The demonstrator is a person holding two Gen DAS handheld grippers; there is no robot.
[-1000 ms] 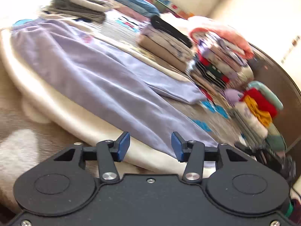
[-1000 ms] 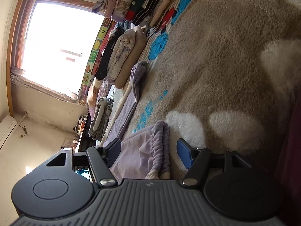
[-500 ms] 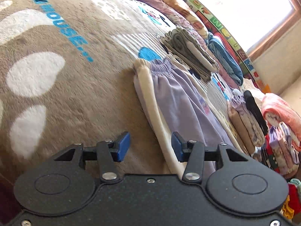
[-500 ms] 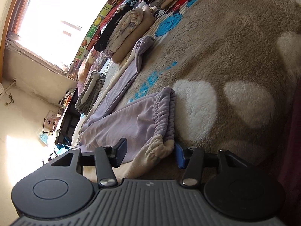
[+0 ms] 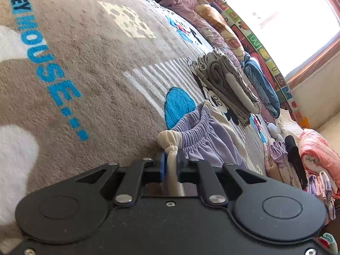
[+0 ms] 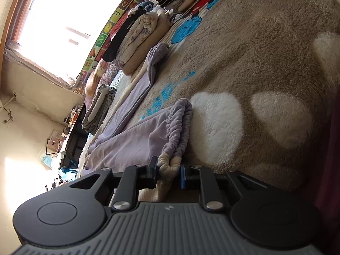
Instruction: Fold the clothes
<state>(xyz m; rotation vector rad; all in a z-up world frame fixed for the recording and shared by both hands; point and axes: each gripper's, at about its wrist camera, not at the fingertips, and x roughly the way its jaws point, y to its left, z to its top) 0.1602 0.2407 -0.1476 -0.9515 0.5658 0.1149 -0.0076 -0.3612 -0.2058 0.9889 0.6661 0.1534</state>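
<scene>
Lilac trousers (image 5: 204, 140) with a cream lining and a gathered elastic waistband lie flat on a brown plush blanket (image 5: 89, 68). My left gripper (image 5: 170, 165) is shut on the cream edge at one corner of the waistband. In the right wrist view the same lilac trousers (image 6: 136, 140) stretch away towards the window, one leg reaching a rolled bundle. My right gripper (image 6: 169, 173) is shut on the cream edge at the other waistband corner (image 6: 170, 163).
A folded grey stack (image 5: 229, 87) and blue clothes (image 5: 261, 85) lie beyond the trousers. Folded piles and a pink bundle (image 5: 314, 155) line the right side. Rolled beige and black clothes (image 6: 136, 36) sit along the window side. The blanket (image 6: 265, 68) spreads to the right.
Both grippers have closed on the waistband's cream corners; half a second ago both stood open just short of the fabric. The left gripper swung from the trouser legs to the waistband.
</scene>
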